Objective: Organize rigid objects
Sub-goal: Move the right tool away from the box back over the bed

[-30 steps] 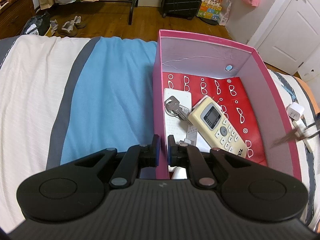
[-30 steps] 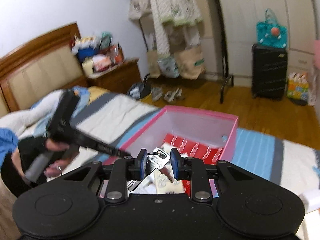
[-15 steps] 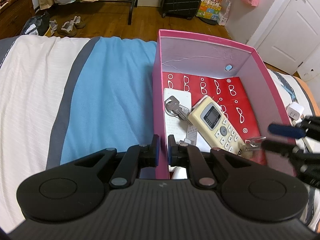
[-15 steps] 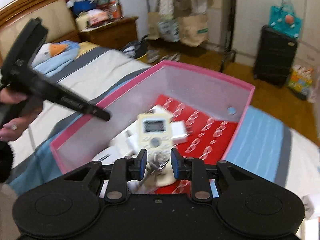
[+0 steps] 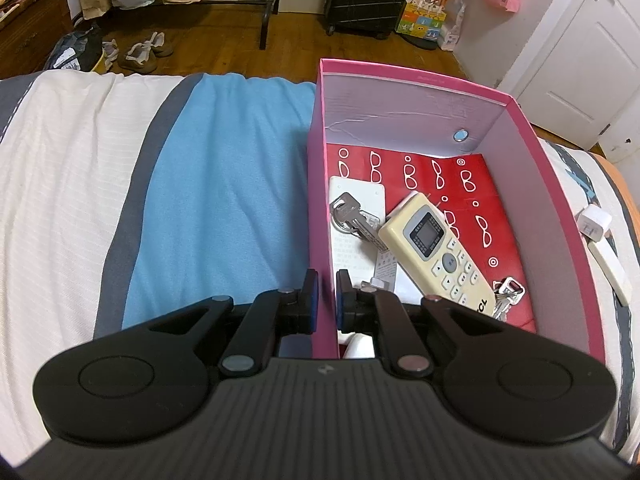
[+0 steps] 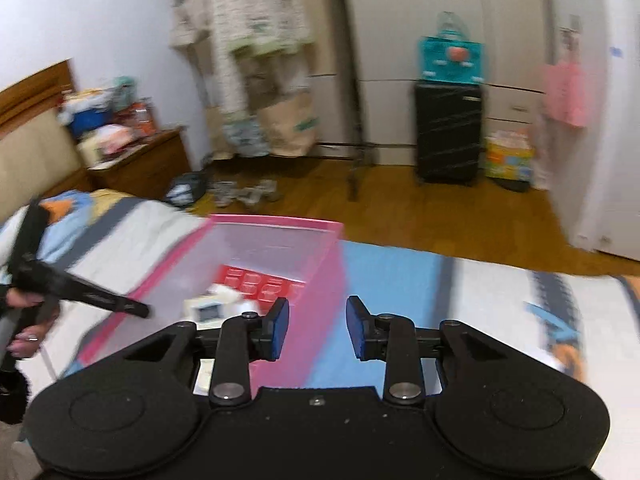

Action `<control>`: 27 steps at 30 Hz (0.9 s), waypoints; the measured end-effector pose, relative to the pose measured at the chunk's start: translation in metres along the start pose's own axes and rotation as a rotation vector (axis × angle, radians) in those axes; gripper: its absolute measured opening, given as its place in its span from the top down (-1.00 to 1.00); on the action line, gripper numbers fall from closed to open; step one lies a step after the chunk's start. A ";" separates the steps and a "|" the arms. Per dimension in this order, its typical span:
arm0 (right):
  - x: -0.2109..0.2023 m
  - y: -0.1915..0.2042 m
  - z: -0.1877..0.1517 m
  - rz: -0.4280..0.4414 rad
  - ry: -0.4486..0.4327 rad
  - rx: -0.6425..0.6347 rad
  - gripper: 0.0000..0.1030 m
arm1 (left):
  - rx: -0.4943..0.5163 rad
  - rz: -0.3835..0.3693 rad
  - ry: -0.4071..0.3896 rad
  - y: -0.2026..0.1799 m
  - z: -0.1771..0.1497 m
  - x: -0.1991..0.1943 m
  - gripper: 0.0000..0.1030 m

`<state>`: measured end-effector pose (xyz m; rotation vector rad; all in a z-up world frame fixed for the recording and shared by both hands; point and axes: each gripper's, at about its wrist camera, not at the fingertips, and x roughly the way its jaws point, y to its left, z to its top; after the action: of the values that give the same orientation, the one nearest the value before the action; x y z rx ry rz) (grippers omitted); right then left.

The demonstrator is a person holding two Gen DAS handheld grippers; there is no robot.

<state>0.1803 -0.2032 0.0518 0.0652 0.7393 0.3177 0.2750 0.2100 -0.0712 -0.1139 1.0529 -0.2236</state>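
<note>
The right gripper [image 6: 318, 326] has just been opening; its jaws stand apart with nothing between them. Ahead and just left of its left finger lies the pink box [image 6: 320, 280] on the bed [image 6: 500, 292], a pale remote [image 6: 206, 310] blurred inside. Far left, a hand [image 6: 24, 302] holds the left gripper [image 6: 138, 309] at the box's near wall.

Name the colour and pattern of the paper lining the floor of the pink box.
Red lining paper printed with small white eyeglasses and rings; clearest in the left wrist view.
</note>
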 end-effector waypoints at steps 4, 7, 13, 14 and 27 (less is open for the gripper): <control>-0.014 -0.031 -0.004 -0.075 0.034 0.038 0.27 | 0.020 0.017 -0.005 -0.004 -0.001 0.001 0.85; -0.017 -0.047 -0.009 -0.113 0.064 0.039 0.24 | 0.020 0.025 0.004 -0.005 -0.001 0.003 0.85; -0.008 -0.086 -0.029 -0.108 0.120 0.030 0.07 | 0.012 0.028 0.025 -0.005 0.001 0.004 0.85; -0.006 -0.092 -0.033 -0.106 0.134 0.022 0.01 | 0.007 0.028 0.027 -0.004 0.001 0.004 0.85; 0.055 -0.164 -0.082 -0.175 0.328 -0.039 -0.19 | 0.008 0.051 0.038 -0.007 0.004 0.007 0.85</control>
<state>0.2065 -0.3466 -0.0722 -0.0909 1.0564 0.1764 0.2810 0.2014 -0.0736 -0.0757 1.0918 -0.1844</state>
